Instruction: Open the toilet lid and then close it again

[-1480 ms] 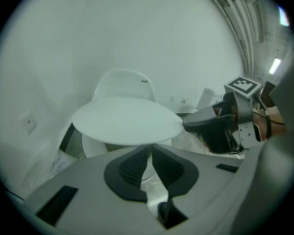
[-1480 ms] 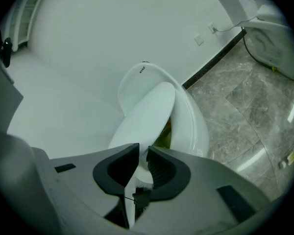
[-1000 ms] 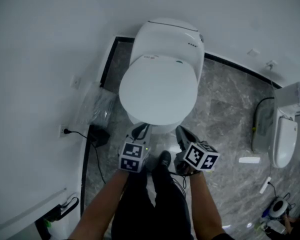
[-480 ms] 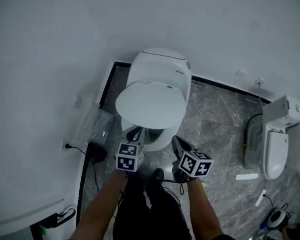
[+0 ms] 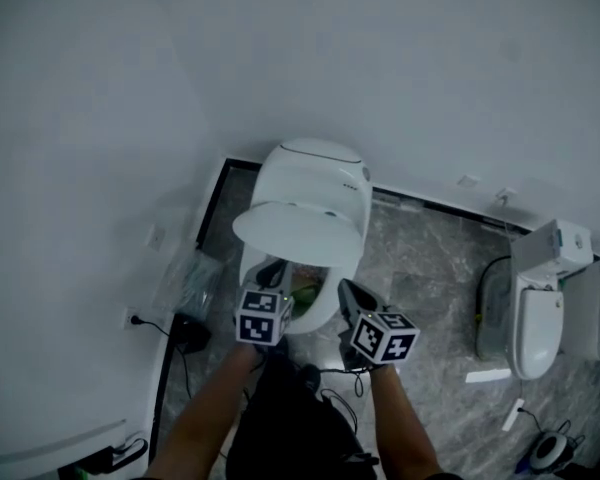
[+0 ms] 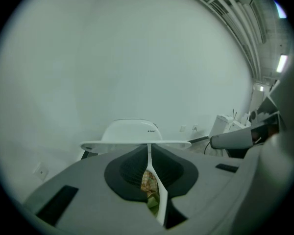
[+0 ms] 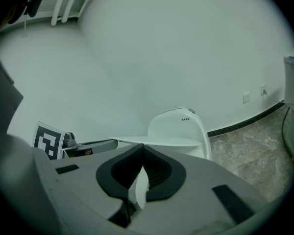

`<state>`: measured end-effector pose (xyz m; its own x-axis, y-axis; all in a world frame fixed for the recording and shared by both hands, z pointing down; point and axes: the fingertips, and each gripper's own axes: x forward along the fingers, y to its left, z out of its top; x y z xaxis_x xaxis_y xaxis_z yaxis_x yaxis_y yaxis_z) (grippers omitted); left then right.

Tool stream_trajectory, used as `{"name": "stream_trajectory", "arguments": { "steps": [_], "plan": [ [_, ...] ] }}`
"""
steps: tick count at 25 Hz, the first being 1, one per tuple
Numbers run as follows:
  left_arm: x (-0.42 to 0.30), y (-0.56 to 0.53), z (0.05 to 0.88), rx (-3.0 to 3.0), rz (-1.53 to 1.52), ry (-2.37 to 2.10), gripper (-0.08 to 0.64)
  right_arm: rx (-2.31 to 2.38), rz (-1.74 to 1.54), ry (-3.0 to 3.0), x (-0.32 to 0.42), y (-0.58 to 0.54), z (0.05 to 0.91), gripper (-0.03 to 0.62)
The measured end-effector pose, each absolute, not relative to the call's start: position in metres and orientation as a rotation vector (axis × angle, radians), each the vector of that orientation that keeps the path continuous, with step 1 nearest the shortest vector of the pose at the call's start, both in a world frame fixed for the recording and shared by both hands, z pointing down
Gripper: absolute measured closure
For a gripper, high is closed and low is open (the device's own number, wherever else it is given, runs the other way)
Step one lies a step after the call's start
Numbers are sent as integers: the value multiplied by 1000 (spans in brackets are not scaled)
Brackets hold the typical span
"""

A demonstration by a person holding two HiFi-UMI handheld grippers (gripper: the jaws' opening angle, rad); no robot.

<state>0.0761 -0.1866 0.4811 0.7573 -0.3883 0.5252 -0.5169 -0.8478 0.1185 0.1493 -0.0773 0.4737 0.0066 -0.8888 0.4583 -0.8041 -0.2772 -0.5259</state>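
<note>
A white toilet stands against the wall on the grey marble floor. Its lid is lifted off the bowl, front edge up, and I see it edge-on in both gripper views. Under that front edge on the left is my left gripper, its tips just below the lid. A narrow gap between its jaws shows the bowl and something green and yellow inside; nothing is clamped. My right gripper is shut and empty, its tips just under the lid on the right.
A second white toilet stands at the right, with cables and small items on the floor near it. A clear plastic bag and a black adapter lie left of the toilet. The person's legs and a shoe are below the grippers.
The lid has swung up from lying flat on the seat, and the bowl now shows beneath it. Both grippers have risen with its front edge.
</note>
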Motion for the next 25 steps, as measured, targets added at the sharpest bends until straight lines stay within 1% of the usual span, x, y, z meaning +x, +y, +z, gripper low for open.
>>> {"name": "stream_trajectory", "arguments": {
  "steps": [9,14,25],
  "plan": [
    [127,-222,445,2763,614,-642,546,-2219,-1096,1764,176,-109,453,581],
    [150,-241,433,2798,572,-559,551,-2281,-1015,1743,189,-130,435,581],
    [199,-272,419,2846,559,-452,551,-2450,-918,1720,217,-160,410,581]
  ]
}}
